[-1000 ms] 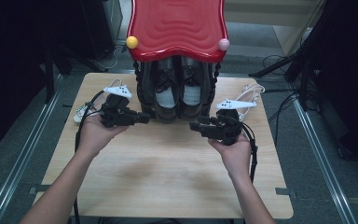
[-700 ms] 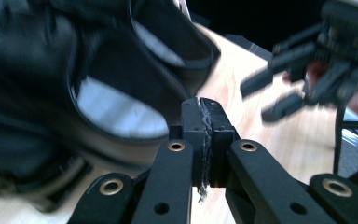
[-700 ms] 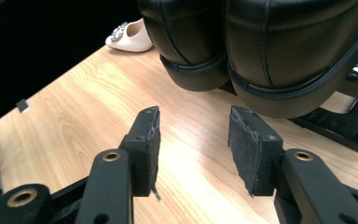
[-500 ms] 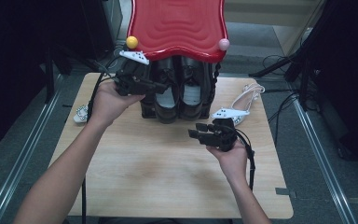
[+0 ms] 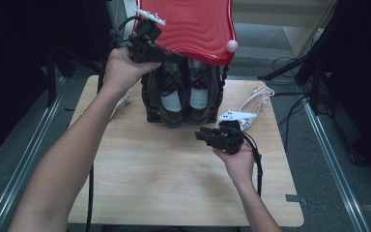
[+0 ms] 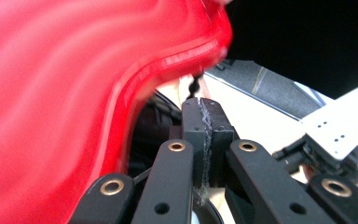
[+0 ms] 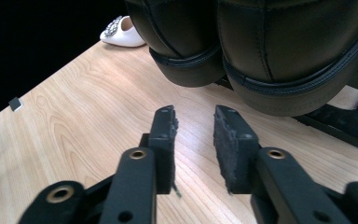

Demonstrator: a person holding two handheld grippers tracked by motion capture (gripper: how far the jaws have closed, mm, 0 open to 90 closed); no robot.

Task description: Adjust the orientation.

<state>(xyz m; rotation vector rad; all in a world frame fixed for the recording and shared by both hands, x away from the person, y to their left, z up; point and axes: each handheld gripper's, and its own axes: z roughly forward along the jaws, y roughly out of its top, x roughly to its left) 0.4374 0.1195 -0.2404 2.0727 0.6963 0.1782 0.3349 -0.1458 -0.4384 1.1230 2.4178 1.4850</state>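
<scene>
Red plastic, wavy and glossy, is the top of the shoe rack [image 5: 193,26], which stands at about 12 o'clock on the wooden table [image 5: 149,179], and your left gripper [image 5: 147,41] is raised to its front left corner, at about 11 o'clock from the table's middle. In the left gripper view the two black jaws are pressed fully together, pad against pad, with nothing but some fluff between them, and the red top [image 6: 65,93] curves just beside them on the left; whether they touch its edge you cannot tell from these pictures. Under the red top a pair of black shoes [image 5: 186,94] sits in the rack with the toes pointing to you. Your right gripper [image 5: 212,137] is held low over the table at about 3 o'clock, just in front of the right shoe. Its jaws have just been closing, but in the right gripper view they are apart, with only bare wood between the pads, and the two black toes [image 7: 261,56] are near, just beyond the tips. One white shoe [image 5: 249,108] lies on the table at about 2 o'clock, right of the rack, and another white shoe [image 7: 121,30] lies left of the rack.
</scene>
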